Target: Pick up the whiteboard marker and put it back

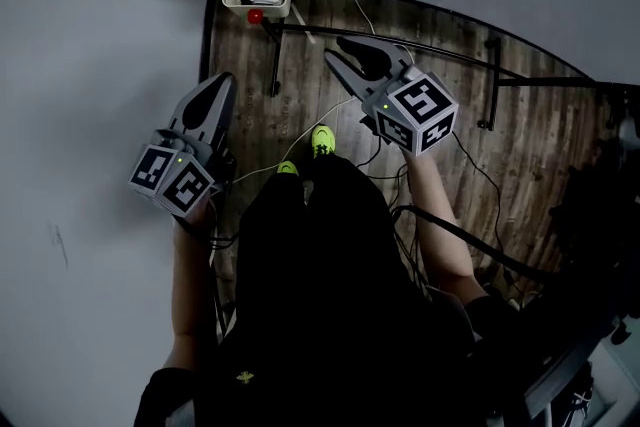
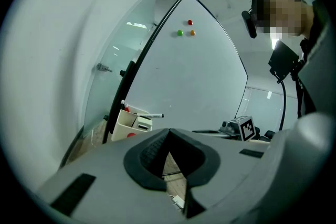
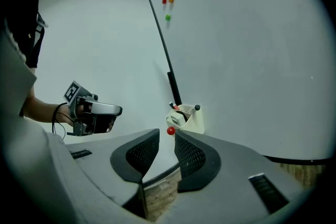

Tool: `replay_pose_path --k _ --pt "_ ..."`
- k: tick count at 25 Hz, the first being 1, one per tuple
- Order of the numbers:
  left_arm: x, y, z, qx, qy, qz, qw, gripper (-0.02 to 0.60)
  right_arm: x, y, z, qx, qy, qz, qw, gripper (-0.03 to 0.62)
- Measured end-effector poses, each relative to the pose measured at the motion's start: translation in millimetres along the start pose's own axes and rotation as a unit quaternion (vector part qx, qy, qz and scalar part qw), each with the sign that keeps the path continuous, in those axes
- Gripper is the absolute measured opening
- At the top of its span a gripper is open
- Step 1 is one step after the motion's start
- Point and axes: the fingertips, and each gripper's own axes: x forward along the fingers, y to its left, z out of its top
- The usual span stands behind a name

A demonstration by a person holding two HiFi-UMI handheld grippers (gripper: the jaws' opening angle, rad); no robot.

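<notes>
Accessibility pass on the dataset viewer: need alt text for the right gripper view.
The right tool has its jaws apart with nothing between them, aimed at a cream marker holder at the whiteboard's edge, with a red magnet just below it. At left, a hand holds the left tool, jaws together.

The person is wearing black clothes (image 1: 320,295) and bright yellow-green shoes (image 1: 322,141). The left gripper (image 1: 222,83) and right gripper (image 1: 337,51) are showing grey shells and black-and-white squares.
</notes>
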Motion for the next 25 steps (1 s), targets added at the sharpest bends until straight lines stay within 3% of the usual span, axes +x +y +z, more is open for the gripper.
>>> replay_pose_path --k 13,17,25 --pt "-45 -1 -15 -0.007 -0.008 -0.028 0.9995 0.032 -13 58 -12 -0.009 0.002 -0.021 1.000 0.072" --pt "-66 -11 -22 -0.003 -0.011 -0.048 0.9988 0.031 -20 87 -14 -0.017 -0.003 -0.029 0.999 0.005" --pt "-119 -34 -23 0.023 -0.026 -0.081 0.9961 0.032 -38 160 -8 -0.047 -0.023 -0.023 0.998 0.005"
